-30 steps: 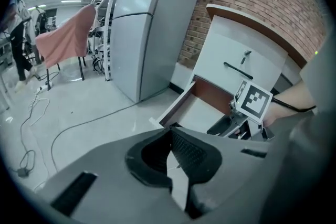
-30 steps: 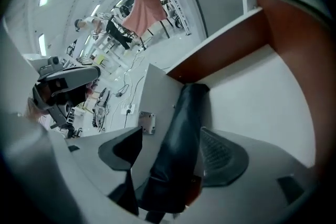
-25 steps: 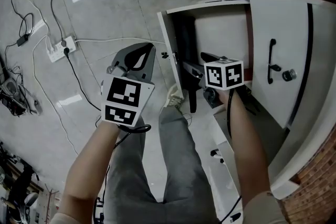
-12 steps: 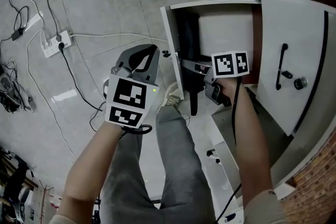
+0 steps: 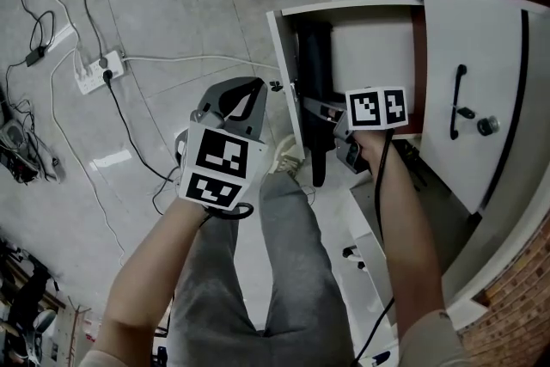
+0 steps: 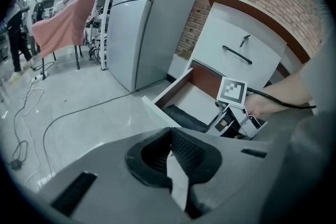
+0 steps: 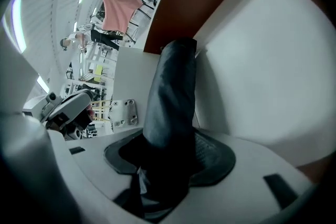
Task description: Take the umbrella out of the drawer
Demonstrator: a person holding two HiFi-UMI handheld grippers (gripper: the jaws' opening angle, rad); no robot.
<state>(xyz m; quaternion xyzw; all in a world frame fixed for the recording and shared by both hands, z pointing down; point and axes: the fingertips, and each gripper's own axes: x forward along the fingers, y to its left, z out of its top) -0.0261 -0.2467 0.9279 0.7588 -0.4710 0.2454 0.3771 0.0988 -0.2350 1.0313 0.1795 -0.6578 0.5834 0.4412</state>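
Our right gripper (image 5: 320, 130) has fingers that have just been closing and now clasp the near end of a black sleeved umbrella (image 5: 314, 69), which lies along the open drawer (image 5: 378, 56)'s front. We judge it light and stiff, its sleeve slippery: hold firmly. Our left gripper (image 5: 247, 88)'s fingers are closed and empty.

Lab: power strip (image 5: 93, 74), equip. racks (image 6: 106, 18)

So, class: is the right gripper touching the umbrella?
Touching. In the right gripper view, the right gripper has the umbrella between its jaws, which have just been closing and press on both its sides.
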